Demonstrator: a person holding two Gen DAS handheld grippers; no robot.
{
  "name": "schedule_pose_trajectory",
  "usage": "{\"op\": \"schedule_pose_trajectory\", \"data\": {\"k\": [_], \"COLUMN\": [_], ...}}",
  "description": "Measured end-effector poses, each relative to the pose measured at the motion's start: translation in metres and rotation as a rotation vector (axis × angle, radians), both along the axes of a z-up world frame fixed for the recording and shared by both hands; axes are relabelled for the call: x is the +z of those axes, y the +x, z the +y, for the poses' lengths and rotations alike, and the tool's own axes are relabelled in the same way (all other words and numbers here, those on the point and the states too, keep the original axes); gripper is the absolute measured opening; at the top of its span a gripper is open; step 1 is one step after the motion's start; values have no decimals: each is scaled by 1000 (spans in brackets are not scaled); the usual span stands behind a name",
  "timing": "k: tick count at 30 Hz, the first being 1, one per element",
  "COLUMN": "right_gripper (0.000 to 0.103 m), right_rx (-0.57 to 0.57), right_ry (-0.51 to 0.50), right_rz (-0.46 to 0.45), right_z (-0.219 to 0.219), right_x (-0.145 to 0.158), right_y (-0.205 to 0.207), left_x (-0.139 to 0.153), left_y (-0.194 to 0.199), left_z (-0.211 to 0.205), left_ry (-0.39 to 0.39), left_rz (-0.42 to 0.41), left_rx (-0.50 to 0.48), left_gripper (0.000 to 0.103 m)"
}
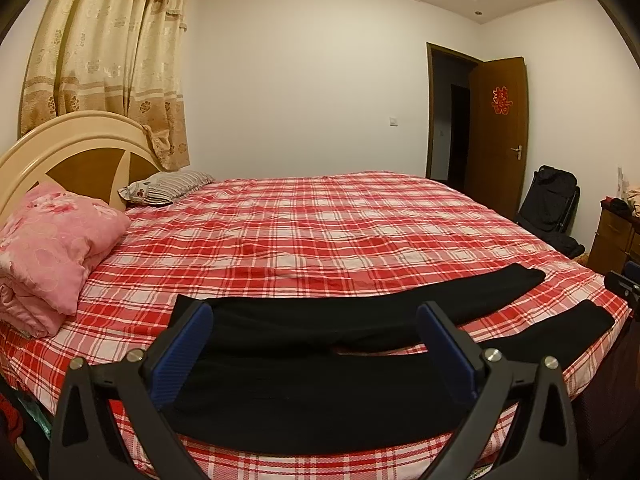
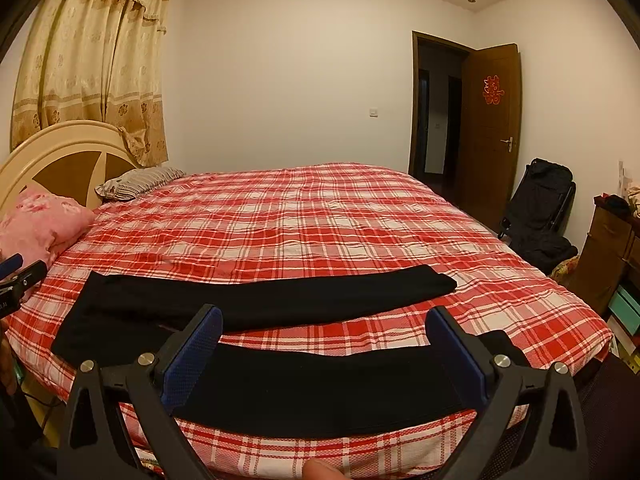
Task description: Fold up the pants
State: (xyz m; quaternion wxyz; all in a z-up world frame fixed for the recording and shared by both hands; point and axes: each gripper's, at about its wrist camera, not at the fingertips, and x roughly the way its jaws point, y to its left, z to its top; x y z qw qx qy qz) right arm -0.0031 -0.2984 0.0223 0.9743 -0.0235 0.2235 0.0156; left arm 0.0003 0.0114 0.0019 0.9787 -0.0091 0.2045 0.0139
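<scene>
Lying flat on plaid bedding (image 1: 320, 232), black pants (image 2: 260, 300).

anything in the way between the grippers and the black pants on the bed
Nothing visible. The black pants lie spread flat along the near edge of the plaid bed, legs apart. The left gripper and right gripper both hover open just above them. The pink quilt and the pillow sit off by the headboard.
</scene>
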Motion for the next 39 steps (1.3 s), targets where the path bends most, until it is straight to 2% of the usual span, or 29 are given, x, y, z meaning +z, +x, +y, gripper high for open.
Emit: {"op": "schedule_pose_trajectory", "data": {"k": [39], "right_gripper": [102], "right_rx": [2], "right_ry": [-10], "right_rz": [12], "right_z": [2], "right_x": [-5], "right_y": [2], "left_x": [2], "left_y": [-2], "left_z": [9], "left_ry": [-18], "left_rz": [-11], "left_rx": [29], "left_gripper": [103]}}
